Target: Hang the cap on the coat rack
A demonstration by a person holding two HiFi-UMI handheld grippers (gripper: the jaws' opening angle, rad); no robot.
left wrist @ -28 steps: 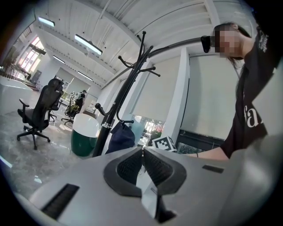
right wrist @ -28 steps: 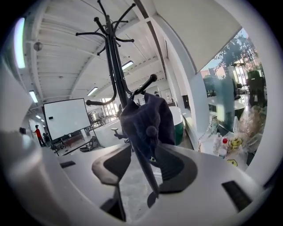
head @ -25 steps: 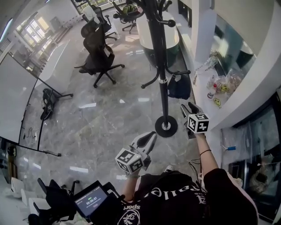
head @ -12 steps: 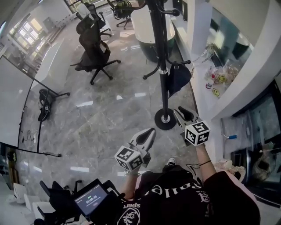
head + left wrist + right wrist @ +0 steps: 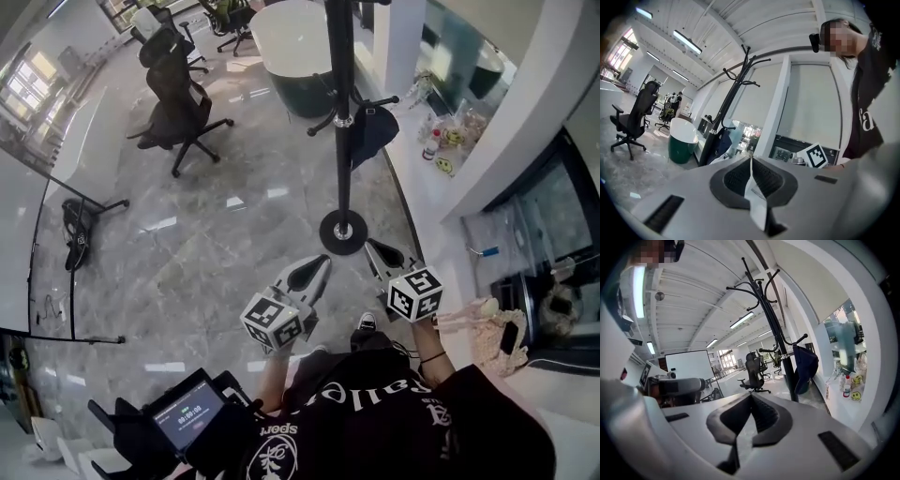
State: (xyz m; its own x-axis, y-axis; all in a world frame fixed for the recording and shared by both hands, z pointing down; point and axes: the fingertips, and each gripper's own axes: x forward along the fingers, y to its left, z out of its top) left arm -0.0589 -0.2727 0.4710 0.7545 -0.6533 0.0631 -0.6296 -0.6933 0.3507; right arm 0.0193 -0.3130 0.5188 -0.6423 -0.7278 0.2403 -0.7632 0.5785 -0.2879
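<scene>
Cap (image 5: 373, 131) seen hung low on coat rack (image 5: 343, 178); task judged done. L gripper (image 5: 322, 265) jaws pressed together, empty; R gripper (image 5: 375, 249) jaws just closed, nothing between. Both held clear of rack, as no grip needed.

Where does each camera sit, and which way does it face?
Head view: on the person's head, looking steeply down at floor, coat rack and cap; shows both arms, left gripper, right gripper.
Left gripper view: on that gripper, looking along its shut jaws; shows the person's torso.
Right gripper view: on that gripper, along jaws just closed on nothing.
Shared: both gripper views see the coat rack and hanging cap.
</scene>
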